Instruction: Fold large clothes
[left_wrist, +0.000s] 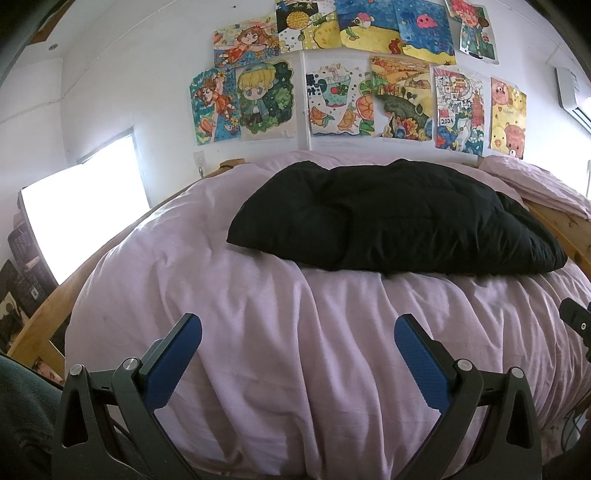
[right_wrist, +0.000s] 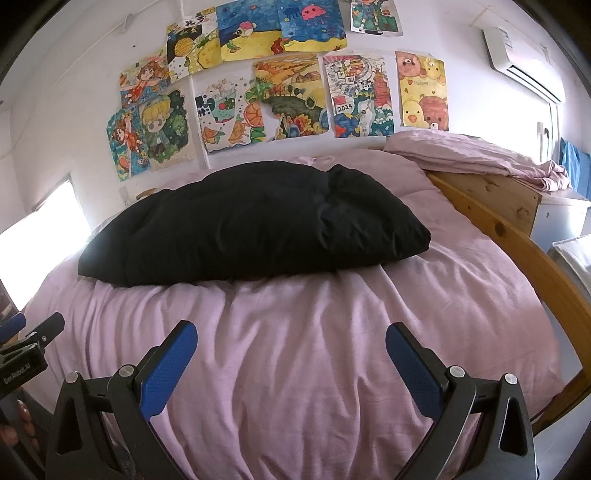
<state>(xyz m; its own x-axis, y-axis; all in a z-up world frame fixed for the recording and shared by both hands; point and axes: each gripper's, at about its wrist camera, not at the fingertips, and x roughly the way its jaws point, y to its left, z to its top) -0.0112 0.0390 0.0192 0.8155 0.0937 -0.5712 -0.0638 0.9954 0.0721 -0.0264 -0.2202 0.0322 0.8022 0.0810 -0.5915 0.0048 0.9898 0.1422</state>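
Note:
A large black padded garment (left_wrist: 399, 218) lies in a compact folded bundle on the far half of a bed with a pink cover (left_wrist: 295, 314). It also shows in the right wrist view (right_wrist: 255, 225). My left gripper (left_wrist: 298, 332) is open and empty, held above the near part of the pink cover, well short of the garment. My right gripper (right_wrist: 291, 341) is open and empty too, beside the left one, over the pink cover (right_wrist: 314, 332). The left gripper's tip shows at the left edge of the right wrist view (right_wrist: 40, 332).
A wooden bed frame runs along the right side (right_wrist: 524, 251) and left side (left_wrist: 48, 314). A folded pink sheet (right_wrist: 476, 155) lies on the wooden headboard box. Drawings (left_wrist: 351, 74) cover the far wall. A bright window (left_wrist: 85, 214) is at left.

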